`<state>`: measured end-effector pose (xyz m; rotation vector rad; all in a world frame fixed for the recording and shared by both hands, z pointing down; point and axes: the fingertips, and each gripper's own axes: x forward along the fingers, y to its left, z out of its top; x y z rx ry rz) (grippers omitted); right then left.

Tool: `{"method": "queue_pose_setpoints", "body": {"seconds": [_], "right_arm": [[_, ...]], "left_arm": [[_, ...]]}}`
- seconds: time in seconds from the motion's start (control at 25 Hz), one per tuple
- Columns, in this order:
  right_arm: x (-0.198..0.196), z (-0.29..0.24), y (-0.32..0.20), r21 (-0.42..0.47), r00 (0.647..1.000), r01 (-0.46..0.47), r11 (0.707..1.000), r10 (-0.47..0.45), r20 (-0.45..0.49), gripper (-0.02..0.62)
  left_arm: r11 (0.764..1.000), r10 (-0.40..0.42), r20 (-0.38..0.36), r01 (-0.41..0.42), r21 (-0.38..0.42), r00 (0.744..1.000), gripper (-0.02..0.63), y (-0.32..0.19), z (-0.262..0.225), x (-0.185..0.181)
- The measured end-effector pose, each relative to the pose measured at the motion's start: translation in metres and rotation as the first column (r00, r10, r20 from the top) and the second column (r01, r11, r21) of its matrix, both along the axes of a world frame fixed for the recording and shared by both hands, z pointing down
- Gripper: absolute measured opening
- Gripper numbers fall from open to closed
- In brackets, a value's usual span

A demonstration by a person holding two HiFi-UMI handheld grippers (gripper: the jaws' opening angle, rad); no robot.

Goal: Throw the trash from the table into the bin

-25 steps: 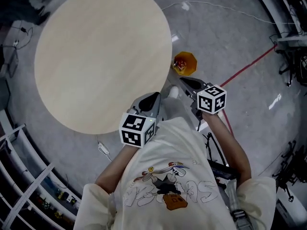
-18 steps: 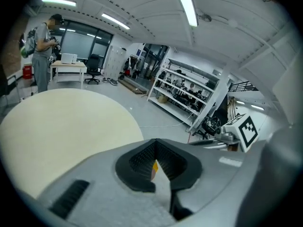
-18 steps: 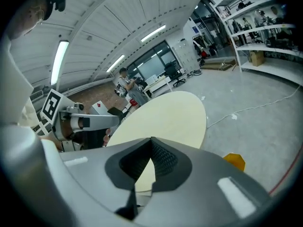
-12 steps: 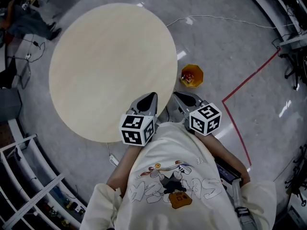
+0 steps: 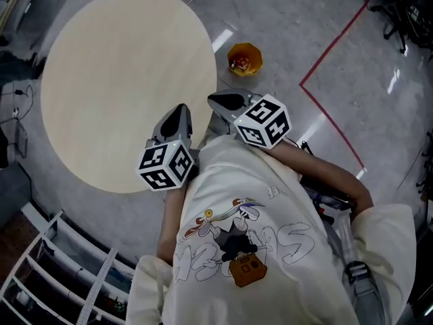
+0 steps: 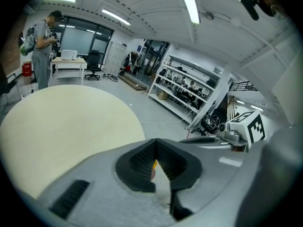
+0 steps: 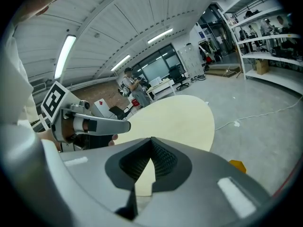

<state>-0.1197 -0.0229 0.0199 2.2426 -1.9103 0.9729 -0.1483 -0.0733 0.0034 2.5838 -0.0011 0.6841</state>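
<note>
The yellow bin (image 5: 245, 58) stands on the grey floor beyond the round beige table (image 5: 115, 80), with reddish trash inside it. No trash shows on the tabletop. My left gripper (image 5: 181, 108) hangs over the table's near right edge, shut and holding nothing. My right gripper (image 5: 218, 100) is just right of the table, short of the bin, also shut with nothing in it. In the left gripper view the pads (image 6: 142, 160) meet at the tip, with a yellow sliver behind them. In the right gripper view the bin (image 7: 236, 165) sits on the floor at the right, the table (image 7: 175, 117) ahead.
A red tape line (image 5: 331, 120) runs across the floor right of the bin. White shelving (image 5: 61, 276) stands at the lower left. Stocked racks (image 6: 189, 91) line the far side, and a person (image 6: 42, 46) stands by a desk beyond the table.
Both grippers have risen and drawn back toward my chest. The right one has pulled away from the bin. The head view has swung, so the table and bin sit further left.
</note>
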Motion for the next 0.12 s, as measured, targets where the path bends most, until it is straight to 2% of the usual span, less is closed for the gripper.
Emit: {"method": "queue_pose_setpoints", "body": {"seconds": [0.12], "right_arm": [[0.016,0.003,0.004,-0.002,0.999,0.02,1.0,-0.02,-0.026,0.006]], "left_arm": [[1.0,-0.016,-0.004,0.016,-0.024,1.0,0.003,0.006,0.01,0.016]]}}
